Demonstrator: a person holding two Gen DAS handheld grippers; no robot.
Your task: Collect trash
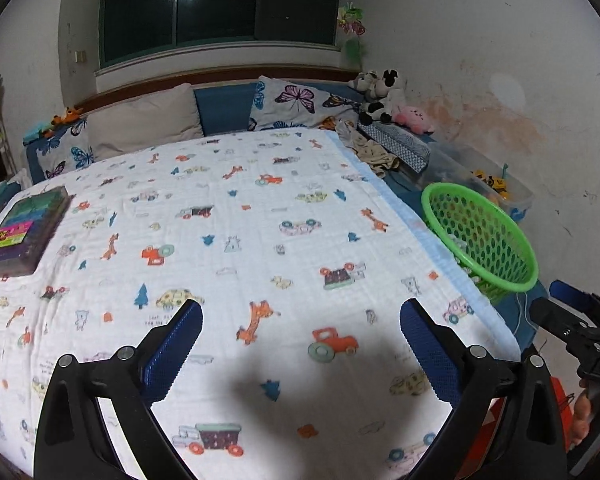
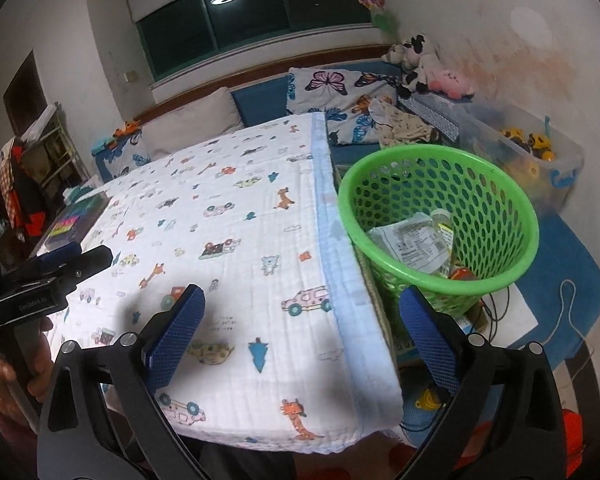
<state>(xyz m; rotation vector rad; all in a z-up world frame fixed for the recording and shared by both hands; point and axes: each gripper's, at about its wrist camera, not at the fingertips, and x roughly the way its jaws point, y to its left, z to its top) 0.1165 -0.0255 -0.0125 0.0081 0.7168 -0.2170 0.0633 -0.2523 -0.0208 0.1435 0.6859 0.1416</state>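
We hold the left gripper (image 1: 301, 322) above the white printed blanket (image 1: 228, 216) that covers the bed; its two blue-padded fingers (image 1: 172, 350) stand spread wide with nothing between them. We hold the right gripper (image 2: 302, 312) over the near right edge of the same blanket, and its jaws are likewise spread wide and empty. Each gripper appears at the margin of the other's view: the left one at the left edge of the right wrist view, the right one at the right edge of the left wrist view, each with a hand (image 2: 4, 372) on its handle.

The green perforated basket (image 2: 496, 216) stands just beside the right edge of the blanket, on the blue surface below it. The collected trash (image 2: 414, 240) lies inside the basket: crumpled clear wrappers with printed labels, and a small orange item near the basket's front wall. We see no loose trash on the blanket in either view.

A flat box of coloured items (image 1: 26, 230) rests on the blanket's left side. Pillows (image 1: 144, 124) and soft toys (image 1: 380, 98) line the headboard end, and a clear bin of toy vehicles (image 2: 532, 148) sits beyond the basket against the wall.
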